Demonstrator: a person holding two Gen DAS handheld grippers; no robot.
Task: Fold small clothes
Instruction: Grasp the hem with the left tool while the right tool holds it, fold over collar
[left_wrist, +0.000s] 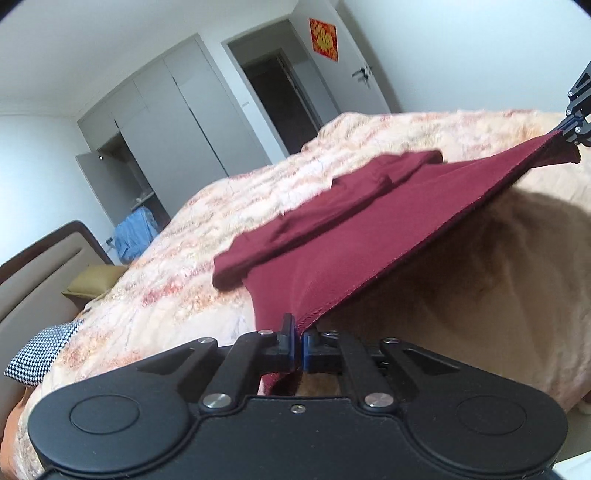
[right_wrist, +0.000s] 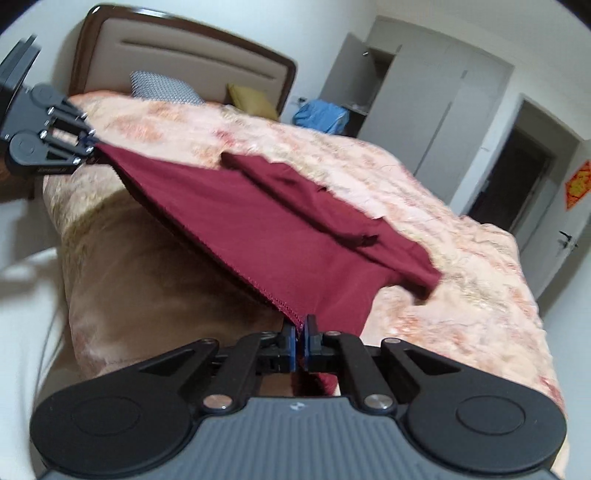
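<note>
garment (left_wrist: 332, 236), one dark red piece, hangs stretched off the bed edge between our two grippers: left gripper (left_wrist: 299, 341) and right gripper (right_wrist: 300, 341) each pinch a hem corner. one floral blanket (left_wrist: 177, 251), two pillows, white wardrobe (left_wrist: 177, 110) behind.

One maroon garment (left_wrist: 332, 236), two grippers (left_wrist: 299, 343) (right_wrist: 300, 341), one bed (left_wrist: 184, 236), two pillows (right_wrist: 162, 88) (right_wrist: 255, 99), one blue cloth (right_wrist: 321, 114).

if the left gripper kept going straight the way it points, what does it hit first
Most likely the dark red knit garment it is already shut on: the left gripper points along the lifted hem toward the folded sleeves. Past that lies the pink floral bedspread; depth is unclear.
</note>
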